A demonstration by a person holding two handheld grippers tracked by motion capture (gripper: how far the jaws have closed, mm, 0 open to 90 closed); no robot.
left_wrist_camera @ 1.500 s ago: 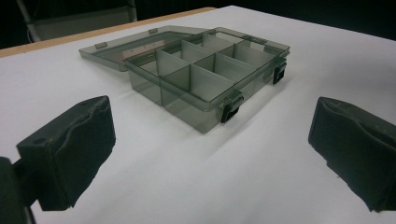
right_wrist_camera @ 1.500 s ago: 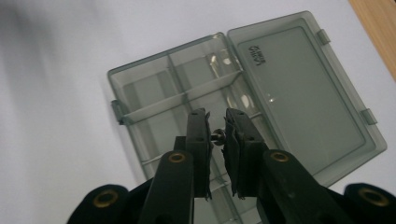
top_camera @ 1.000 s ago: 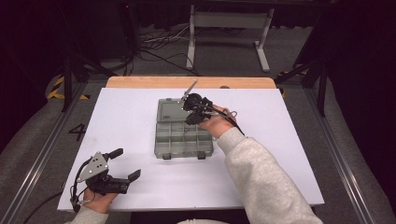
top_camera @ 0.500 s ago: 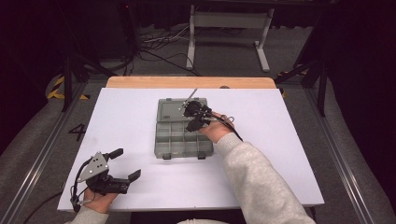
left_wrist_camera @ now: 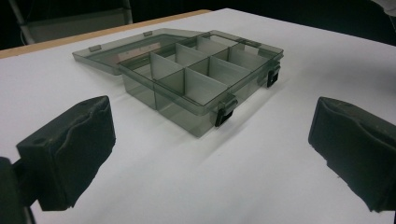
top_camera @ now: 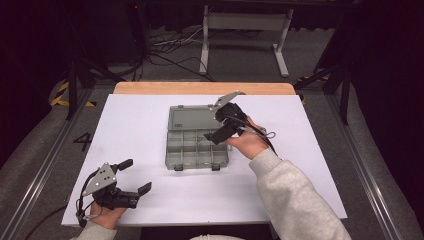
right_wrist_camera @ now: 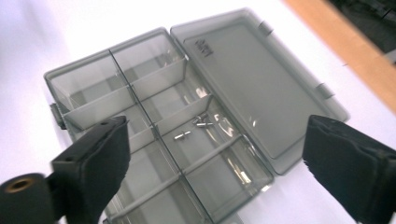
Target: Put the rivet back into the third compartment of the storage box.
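Since prev. frame: right gripper (top_camera: 216, 129) has pulled back toward the box's right edge and its jaws have just been opening; now spread wide, nothing between them. Left gripper (top_camera: 135, 176) unchanged, near-left corner of the sheet, jaws spread, empty, well apart from the box.

Writing: small embossed mark on the inner face of the lid (right_wrist_camera: 254, 88), near the hinge side, in right gripper view; too small to read. A dark "4" (top_camera: 83, 141) sits on the grey floor strip left of the table. No other labels legible.

Containers: smoky clear compartment box (top_camera: 194, 145) lies mid-table on the white sheet (top_camera: 135, 125), lid swung fully open and lying flat on the far side. Two black latches (left_wrist_camera: 225, 112) on the near wall, hanging loose. Tray split by dividers into several cells. Contents: a few small metal pins/screws (right_wrist_camera: 201, 122) in a cell next to the lid, one lying (right_wrist_camera: 182, 136) apart from the cluster in that cell; another bit (right_wrist_camera: 243, 177) in the neighbouring cell. Remaining cells look bare in left gripper view.

Right gripper hovers over the tray's right half, angled down at those cells.
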